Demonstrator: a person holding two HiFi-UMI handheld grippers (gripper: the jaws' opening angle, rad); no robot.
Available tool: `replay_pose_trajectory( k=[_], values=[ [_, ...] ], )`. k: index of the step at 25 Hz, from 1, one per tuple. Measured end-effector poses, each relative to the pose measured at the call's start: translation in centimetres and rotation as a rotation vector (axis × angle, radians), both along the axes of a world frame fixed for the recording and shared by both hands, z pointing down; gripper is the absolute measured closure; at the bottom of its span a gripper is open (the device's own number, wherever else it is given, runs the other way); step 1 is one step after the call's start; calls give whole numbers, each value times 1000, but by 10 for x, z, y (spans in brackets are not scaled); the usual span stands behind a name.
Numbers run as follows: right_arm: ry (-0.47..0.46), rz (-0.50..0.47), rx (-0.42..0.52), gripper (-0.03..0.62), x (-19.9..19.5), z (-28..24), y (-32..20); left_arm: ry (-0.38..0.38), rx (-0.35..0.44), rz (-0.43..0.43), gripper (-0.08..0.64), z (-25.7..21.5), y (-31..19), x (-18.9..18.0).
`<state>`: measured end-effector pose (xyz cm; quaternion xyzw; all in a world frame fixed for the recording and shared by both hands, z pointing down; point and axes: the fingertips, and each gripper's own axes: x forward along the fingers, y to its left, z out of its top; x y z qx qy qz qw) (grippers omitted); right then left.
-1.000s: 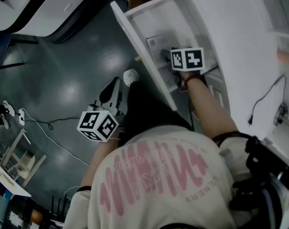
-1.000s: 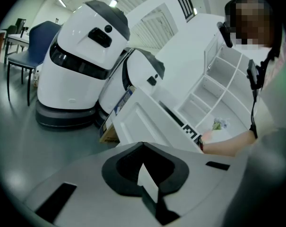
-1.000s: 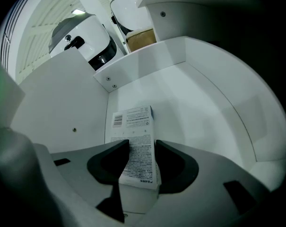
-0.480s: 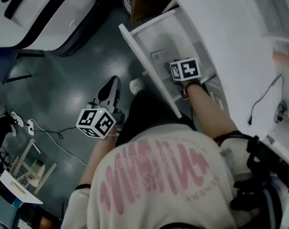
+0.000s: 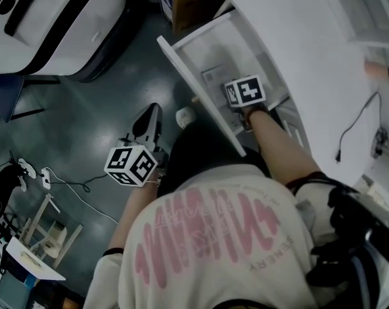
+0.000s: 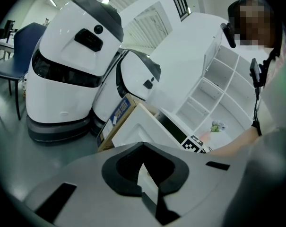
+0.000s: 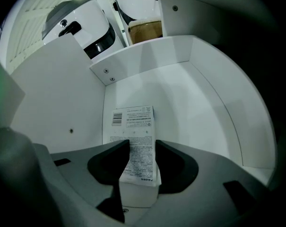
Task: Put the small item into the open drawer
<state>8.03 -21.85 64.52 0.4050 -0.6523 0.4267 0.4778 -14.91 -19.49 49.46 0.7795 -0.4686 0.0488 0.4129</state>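
- Grey floor point(image 5: 85, 114) lies under the white open drawer point(image 7: 195, 103).
- Right gripper point(image 7: 142, 148) clamps the small box point(image 7: 139, 126) inside the drawer, near its left wall.
- Left gripper point(image 6: 143, 171), jaws nearly together, holds nothing.

Dim, grey light; gripper views fisheye-warped, vignetted.

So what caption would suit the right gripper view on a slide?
Right gripper holds a small white box with a printed label inside the open white drawer.
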Motion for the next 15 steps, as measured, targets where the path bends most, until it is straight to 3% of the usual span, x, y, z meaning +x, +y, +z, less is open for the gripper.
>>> replay_pose_trajectory(
  k=[6,9,15],
  values=[
    [-10,28,10,416,4,-3,3,2,-8,24,532,-1,9,12],
    [14,26,18,470,7,-7,6,3,-8,24,532,-4,12,13],
    [5,67,34,494,12,-22,7,-2,24,32,531,-17,9,18]
  ],
)
